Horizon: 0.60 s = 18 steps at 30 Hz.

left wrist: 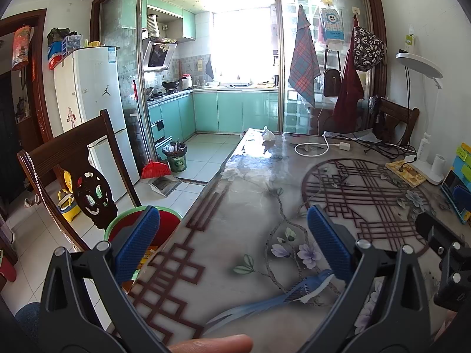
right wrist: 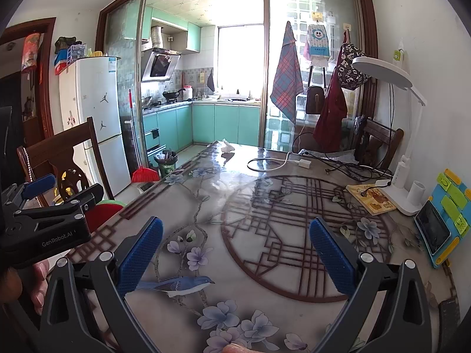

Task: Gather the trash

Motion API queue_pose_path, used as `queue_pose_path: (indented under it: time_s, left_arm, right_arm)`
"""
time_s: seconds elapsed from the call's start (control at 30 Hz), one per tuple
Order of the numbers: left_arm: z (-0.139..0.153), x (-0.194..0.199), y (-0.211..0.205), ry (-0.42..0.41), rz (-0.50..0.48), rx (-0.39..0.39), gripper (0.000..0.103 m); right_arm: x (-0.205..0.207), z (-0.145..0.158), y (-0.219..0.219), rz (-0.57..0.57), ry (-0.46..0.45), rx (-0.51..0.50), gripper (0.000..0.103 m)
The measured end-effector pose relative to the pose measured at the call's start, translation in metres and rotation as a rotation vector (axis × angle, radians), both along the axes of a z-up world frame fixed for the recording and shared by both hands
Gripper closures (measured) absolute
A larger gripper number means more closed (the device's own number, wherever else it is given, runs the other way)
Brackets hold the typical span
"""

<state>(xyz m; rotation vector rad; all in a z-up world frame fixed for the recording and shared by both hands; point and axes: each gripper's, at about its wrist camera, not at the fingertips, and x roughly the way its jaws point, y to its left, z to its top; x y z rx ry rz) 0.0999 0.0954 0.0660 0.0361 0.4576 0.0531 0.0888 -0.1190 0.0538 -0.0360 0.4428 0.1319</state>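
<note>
A crumpled white tissue (left wrist: 268, 134) lies at the far end of the patterned table (left wrist: 250, 206); it also shows in the right wrist view (right wrist: 227, 146). A red bin with a green rim (left wrist: 138, 220) stands beside the table's left edge, under my left gripper's left finger; it also shows in the right wrist view (right wrist: 103, 210). My left gripper (left wrist: 234, 235) is open and empty over the near left of the table. My right gripper (right wrist: 235, 247) is open and empty over the near middle. The left gripper's body (right wrist: 50, 220) shows at the left of the right wrist view.
A white charger cable (left wrist: 315, 147), black cords (left wrist: 382, 144), a yellow book (left wrist: 407, 172), a white lamp base (left wrist: 424, 164) and a phone stand (left wrist: 457, 194) sit at the table's far right. A wooden chair (left wrist: 73, 176) stands left. A waste bin (left wrist: 176, 157) and broom (left wrist: 154, 169) are on the kitchen floor.
</note>
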Motion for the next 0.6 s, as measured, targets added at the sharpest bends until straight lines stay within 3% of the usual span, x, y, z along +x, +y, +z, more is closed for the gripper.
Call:
queue_pose_path:
  time_s: [0.3,0.37,0.6]
  left_arm:
    - [0.0022,-0.0071,-0.001,-0.04,-0.006,-0.006,0.005]
    - [0.0029,-0.0067,0.0003,-0.037,-0.026,-0.04,0.005]
    - [-0.0005,-0.0026,-0.0002,-0.01,0.007,-0.013,0.005]
  right_arm:
    - [0.001,-0.0009,-0.0005,0.001,0.002,-0.003,0.006]
    - [0.0007,-0.0009,-0.0008,0.001,0.003,-0.002,0.006]
    - [0.0007,-0.0009,-0.0005,0.001,0.001,-0.003,0.006]
